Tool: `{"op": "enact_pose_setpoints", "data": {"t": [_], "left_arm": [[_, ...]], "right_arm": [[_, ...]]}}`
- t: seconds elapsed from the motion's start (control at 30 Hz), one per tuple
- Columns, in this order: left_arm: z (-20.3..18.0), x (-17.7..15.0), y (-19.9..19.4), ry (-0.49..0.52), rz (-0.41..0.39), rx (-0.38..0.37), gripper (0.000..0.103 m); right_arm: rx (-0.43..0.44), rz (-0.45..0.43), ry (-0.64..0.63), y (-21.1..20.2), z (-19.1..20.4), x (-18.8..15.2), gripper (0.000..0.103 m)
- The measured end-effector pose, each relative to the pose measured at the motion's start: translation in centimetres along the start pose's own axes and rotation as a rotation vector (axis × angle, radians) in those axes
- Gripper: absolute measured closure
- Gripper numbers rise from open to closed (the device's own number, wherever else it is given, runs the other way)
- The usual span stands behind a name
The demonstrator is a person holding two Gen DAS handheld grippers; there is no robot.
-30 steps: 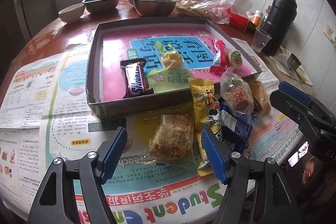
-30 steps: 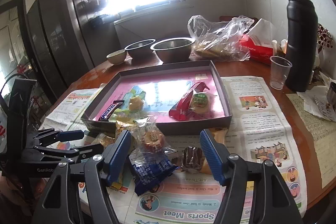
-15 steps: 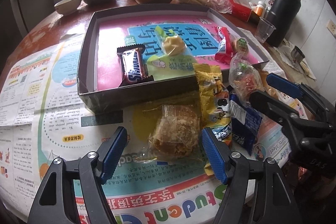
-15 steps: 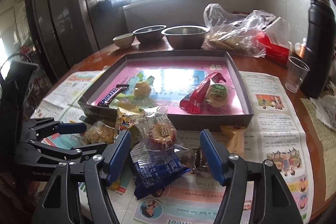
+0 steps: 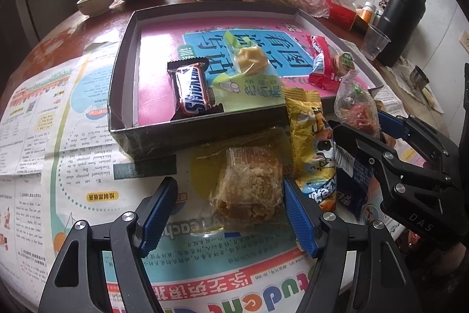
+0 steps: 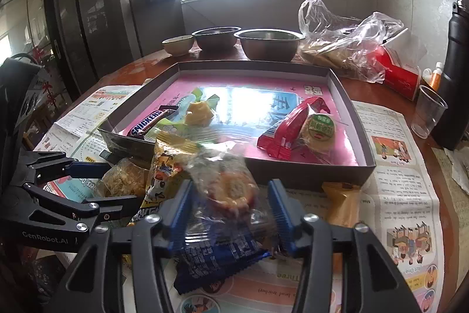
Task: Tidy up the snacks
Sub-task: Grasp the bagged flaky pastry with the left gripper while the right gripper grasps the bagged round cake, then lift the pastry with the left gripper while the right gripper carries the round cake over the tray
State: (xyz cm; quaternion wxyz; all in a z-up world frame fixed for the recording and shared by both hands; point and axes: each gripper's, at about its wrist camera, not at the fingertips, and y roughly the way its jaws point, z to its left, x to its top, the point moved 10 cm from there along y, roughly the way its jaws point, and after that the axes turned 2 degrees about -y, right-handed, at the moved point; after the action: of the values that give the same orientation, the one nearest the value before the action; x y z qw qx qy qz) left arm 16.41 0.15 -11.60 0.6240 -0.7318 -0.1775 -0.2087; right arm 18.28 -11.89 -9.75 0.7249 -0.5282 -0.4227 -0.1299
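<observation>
Grey cardboard forms the shallow, pink-lined tray (image 6: 356,134) at the table's centre, already holding several wrapped snacks, while the loose pile lies on newspaper just before its near wall. The right gripper (image 6: 230,203), whose jaws have just been closing, brackets the clear crinkly packet with a round red-rimmed pastry (image 6: 231,189) atop that pile, though pad contact is too blurred to confirm; a sound grasp would probably pinch the pastry, not loose film. The left gripper (image 5: 230,213) stands unclenched astride the clear-wrapped crumbly brown cake (image 5: 249,187).
</observation>
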Motion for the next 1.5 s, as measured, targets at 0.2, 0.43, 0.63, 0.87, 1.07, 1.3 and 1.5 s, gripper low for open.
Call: {"op": "enact_pose_setpoints", "data": {"t": [0.2, 0.43, 0.63, 0.87, 1.07, 1.3, 1.5], "left_arm": [[-0.5, 0.4, 0.4, 0.020, -0.019, 0.014, 0.028], [-1.0, 0.8, 0.7, 0.048, -0.054, 0.048, 0.038], [-0.8, 1.0, 0.5, 0.037, -0.071, 0.037, 0.055], [-0.7, 0.9, 0.0, 0.007, -0.062, -0.015, 0.057], [-0.3, 1.1, -1.0, -0.017, -0.073, -0.039, 0.057], [0.0, 1.6, -2.5, -0.028, -0.100, -0.059, 0.057], [0.1, 1.9, -3.6, -0.032, -0.122, -0.066, 0.057]], "right_arm": [[-0.001, -0.027, -0.002, -0.2, 0.2, 0.3, 0.057], [0.012, -0.038, 0.030, -0.6, -0.2, 0.2, 0.058], [0.024, -0.042, 0.052, -0.9, -0.4, 0.0, 0.059], [0.028, -0.048, 0.063, -1.4, -0.3, -0.1, 0.059], [0.030, -0.060, 0.083, -1.9, -0.7, 0.0, 0.060], [0.033, -0.069, 0.094, -2.5, -0.8, 0.1, 0.060], [0.027, -0.084, 0.092, -3.1, -0.7, 0.4, 0.060]]}}
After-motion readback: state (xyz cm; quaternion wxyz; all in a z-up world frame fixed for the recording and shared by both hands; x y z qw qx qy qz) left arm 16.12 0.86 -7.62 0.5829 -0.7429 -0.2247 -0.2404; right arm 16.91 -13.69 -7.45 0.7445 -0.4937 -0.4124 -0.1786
